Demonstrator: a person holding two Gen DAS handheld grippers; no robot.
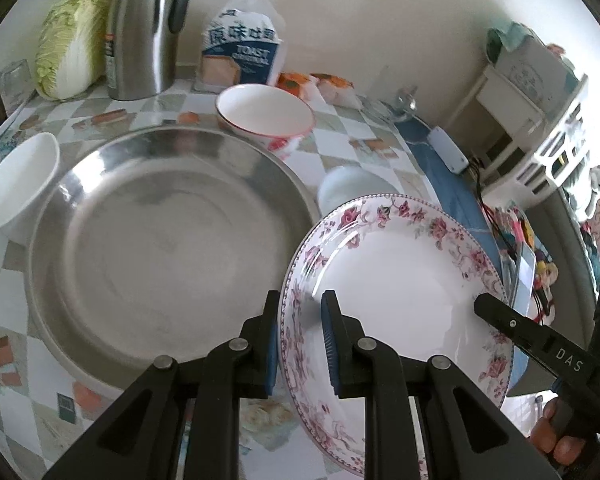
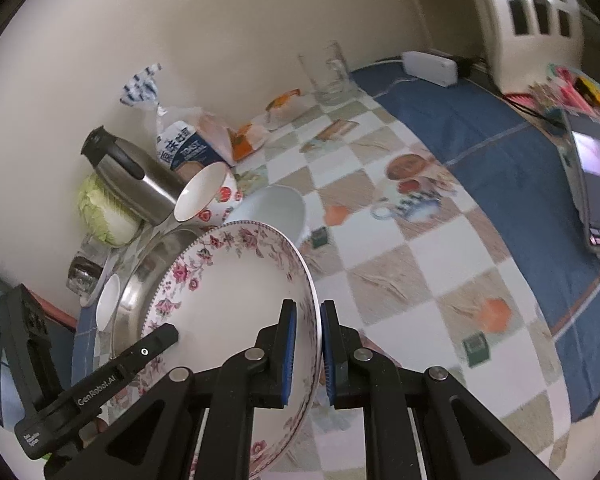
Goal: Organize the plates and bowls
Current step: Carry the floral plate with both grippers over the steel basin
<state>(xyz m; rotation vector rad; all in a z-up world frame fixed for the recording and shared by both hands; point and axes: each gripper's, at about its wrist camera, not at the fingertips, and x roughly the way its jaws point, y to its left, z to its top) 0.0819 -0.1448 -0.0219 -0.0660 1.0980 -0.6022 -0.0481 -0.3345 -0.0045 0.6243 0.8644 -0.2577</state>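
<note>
Plate [image 1: 400,280] with the flower rim sits pinched between both our grippers, left gripper [image 1: 300,344] on one edge, right gripper [image 2: 308,352] on the opposite edge, likely to keep it level while we carry it. It hangs tilted just beside the steel basin [image 1: 160,232]. Bowls [image 1: 264,114] stand behind on the checkered table [image 2: 400,264], then kettle [image 1: 148,28], bread bag [image 1: 240,48], cabbage [image 1: 72,40], wall.

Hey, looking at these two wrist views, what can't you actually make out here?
- Left wrist view: the floral plate hides most of the pale bowl behind it.
- Left wrist view: the left gripper fingers cover part of the plate's near rim.
- Right wrist view: the steel basin is mostly hidden by the plate.
- Right wrist view: the device at the right edge is blurred and its screen unreadable.
</note>
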